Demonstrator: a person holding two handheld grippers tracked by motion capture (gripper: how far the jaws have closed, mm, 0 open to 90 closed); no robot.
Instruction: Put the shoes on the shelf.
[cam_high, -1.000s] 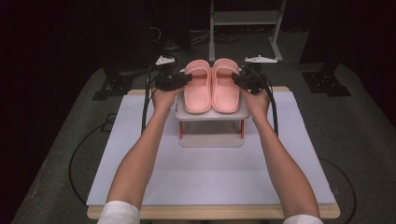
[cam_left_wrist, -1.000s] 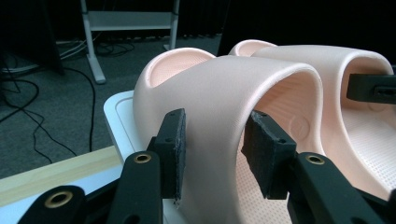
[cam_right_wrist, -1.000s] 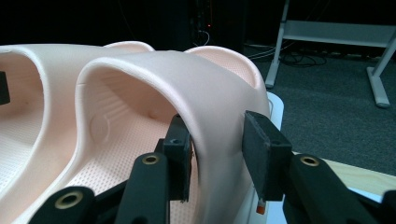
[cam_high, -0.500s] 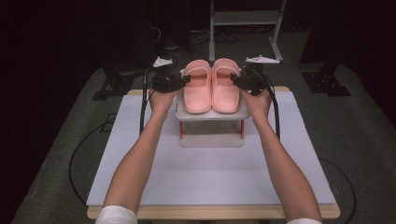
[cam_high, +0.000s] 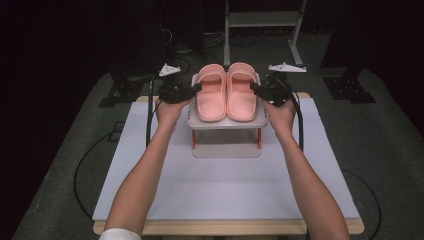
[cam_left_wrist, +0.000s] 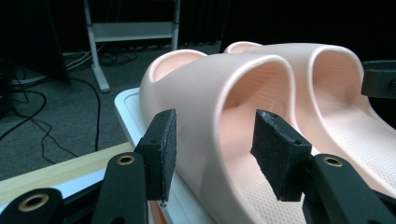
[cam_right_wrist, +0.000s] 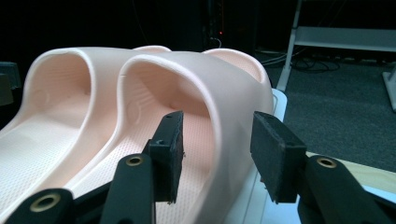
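Note:
A pair of pink slippers stands side by side on a small white stand (cam_high: 227, 123). My left gripper (cam_high: 196, 89) (cam_left_wrist: 219, 156) is open at the outer side of the left slipper (cam_high: 210, 96) (cam_left_wrist: 210, 79); one pad is outside the strap's side wall and the other is inside it. My right gripper (cam_high: 255, 89) (cam_right_wrist: 218, 156) is open in the same way across the outer wall of the right slipper (cam_high: 241, 93) (cam_right_wrist: 205, 79). The pads do not visibly press the walls.
The stand sits at the far middle of a white table (cam_high: 225, 190) with a wooden front edge. Cables trail from both grippers along the table's sides. A metal rack (cam_high: 260, 20) and dark equipment stand on the floor beyond.

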